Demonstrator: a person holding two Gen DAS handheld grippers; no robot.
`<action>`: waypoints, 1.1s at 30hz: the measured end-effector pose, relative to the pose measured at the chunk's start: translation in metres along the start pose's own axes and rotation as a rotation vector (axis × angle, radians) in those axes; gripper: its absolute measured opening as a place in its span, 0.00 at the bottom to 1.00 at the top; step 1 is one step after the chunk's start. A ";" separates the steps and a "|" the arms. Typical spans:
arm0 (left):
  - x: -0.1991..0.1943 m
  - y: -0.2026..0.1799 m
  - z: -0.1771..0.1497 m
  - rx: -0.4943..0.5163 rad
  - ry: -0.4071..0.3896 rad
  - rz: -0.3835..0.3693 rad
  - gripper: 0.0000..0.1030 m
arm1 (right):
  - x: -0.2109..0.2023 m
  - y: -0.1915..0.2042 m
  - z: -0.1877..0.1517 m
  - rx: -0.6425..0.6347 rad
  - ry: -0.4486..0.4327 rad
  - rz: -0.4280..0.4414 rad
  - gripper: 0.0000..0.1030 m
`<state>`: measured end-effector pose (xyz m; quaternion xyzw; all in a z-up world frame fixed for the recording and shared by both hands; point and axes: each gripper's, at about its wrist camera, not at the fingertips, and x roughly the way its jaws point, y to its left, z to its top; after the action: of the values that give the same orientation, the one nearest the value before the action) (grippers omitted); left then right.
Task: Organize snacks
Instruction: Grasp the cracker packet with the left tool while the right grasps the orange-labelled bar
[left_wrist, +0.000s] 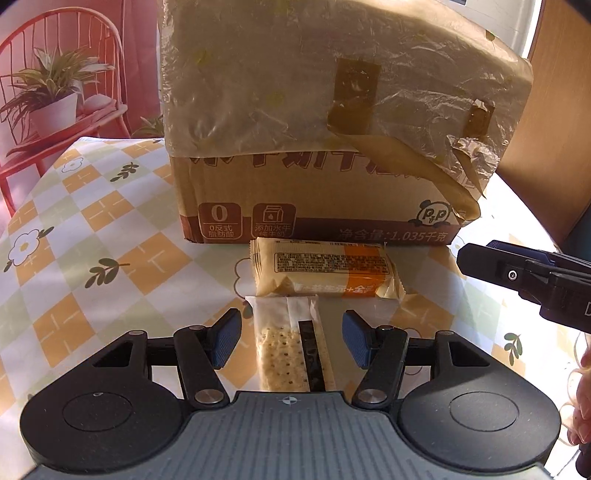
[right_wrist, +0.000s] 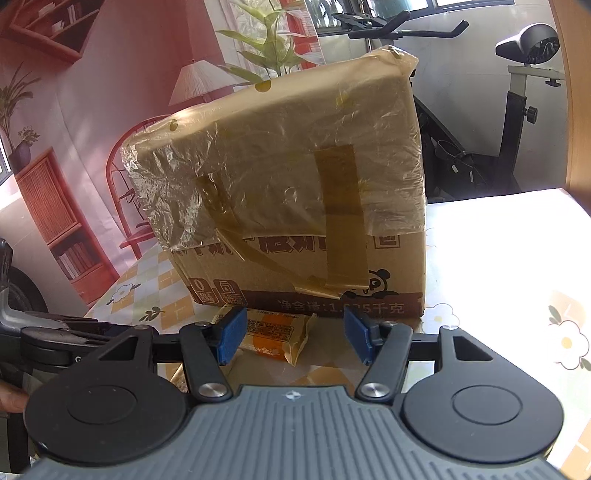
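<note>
A white cracker packet lies on the table between the pads of my left gripper, which is open around it without touching. Just beyond it lies a yellow-and-orange snack pack, right in front of a taped cardboard box. My right gripper is open and empty, above the table, facing the same snack pack and the box. The right gripper's body also shows at the right edge of the left wrist view.
The table carries a checked cloth with flowers. A red chair with a potted plant stands behind the table on the left. An exercise bike stands behind the table on the right. The cloth to the right of the box is in bright sun.
</note>
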<state>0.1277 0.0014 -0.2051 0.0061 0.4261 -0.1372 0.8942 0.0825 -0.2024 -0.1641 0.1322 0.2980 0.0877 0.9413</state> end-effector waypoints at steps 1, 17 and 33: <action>0.003 -0.001 -0.002 0.002 0.007 0.003 0.61 | 0.003 -0.001 -0.001 0.001 0.010 0.001 0.58; 0.015 0.026 -0.023 -0.035 0.020 0.091 0.48 | 0.047 0.007 -0.004 -0.080 0.086 0.032 0.58; 0.005 0.071 -0.024 -0.163 -0.022 0.158 0.48 | 0.102 0.033 -0.001 -0.140 0.159 0.135 0.59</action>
<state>0.1303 0.0719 -0.2316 -0.0344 0.4241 -0.0314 0.9044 0.1615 -0.1461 -0.2096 0.0784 0.3552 0.1818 0.9136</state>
